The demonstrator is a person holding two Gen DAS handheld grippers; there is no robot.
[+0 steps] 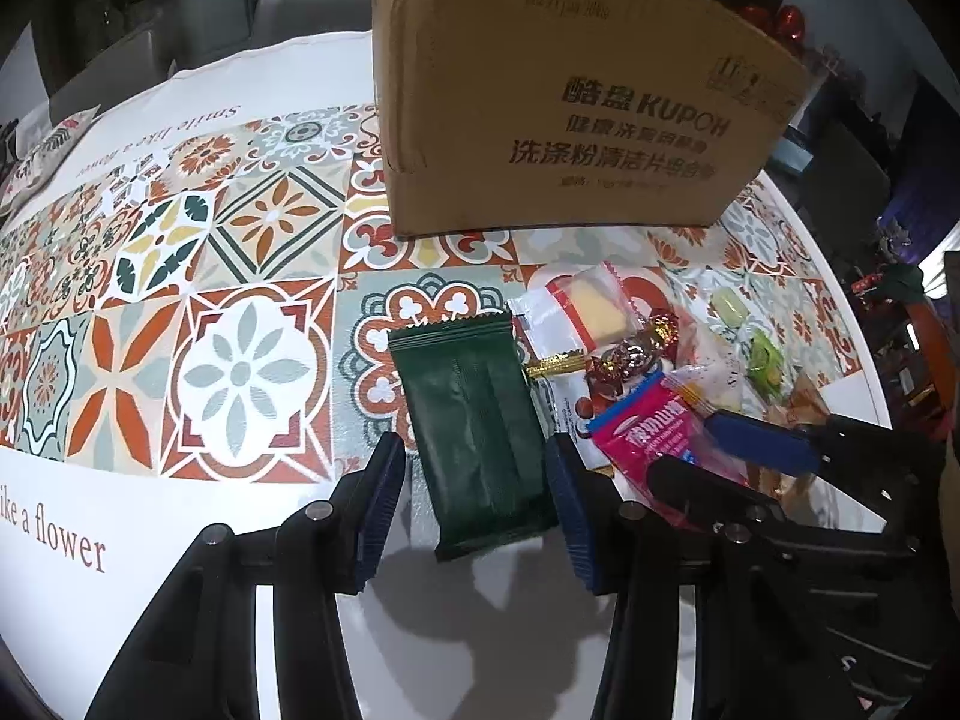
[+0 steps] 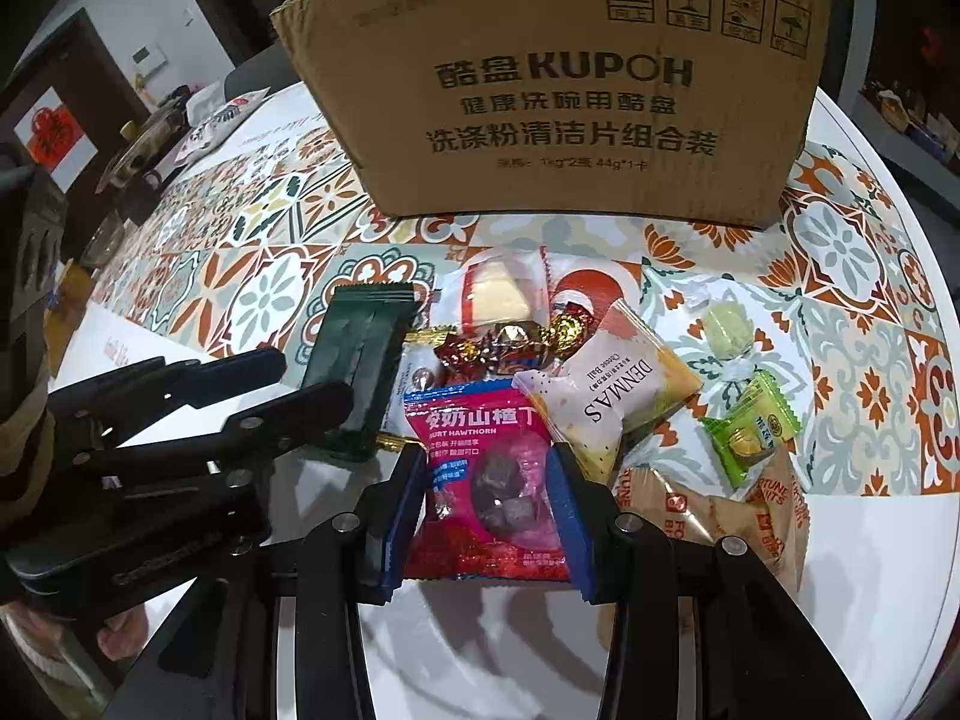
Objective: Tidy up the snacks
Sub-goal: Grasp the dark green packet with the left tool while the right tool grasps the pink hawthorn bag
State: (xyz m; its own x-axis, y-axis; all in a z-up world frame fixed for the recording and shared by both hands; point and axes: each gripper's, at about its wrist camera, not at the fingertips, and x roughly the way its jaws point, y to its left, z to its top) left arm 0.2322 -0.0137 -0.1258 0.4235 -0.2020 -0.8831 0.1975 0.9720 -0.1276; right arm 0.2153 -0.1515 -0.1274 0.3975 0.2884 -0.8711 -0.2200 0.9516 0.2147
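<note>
Left wrist view shows my left claw [image 1: 477, 501] tilted down, its blue pads either side of the dark green packet [image 1: 477, 426] with a gap, so open. The cardboard box [image 1: 576, 96] reads "KUPOH"; the bench cloth [image 1: 180, 312] reads "like a flower". In the right wrist view my right claw [image 2: 489, 483] straddles the pink packet [image 2: 486, 474] marked "HAWTHORN", and I cannot tell whether the pads press it. The "DENMAS" pouch [image 2: 612, 390] lies beside it, near the bench's front edge
</note>
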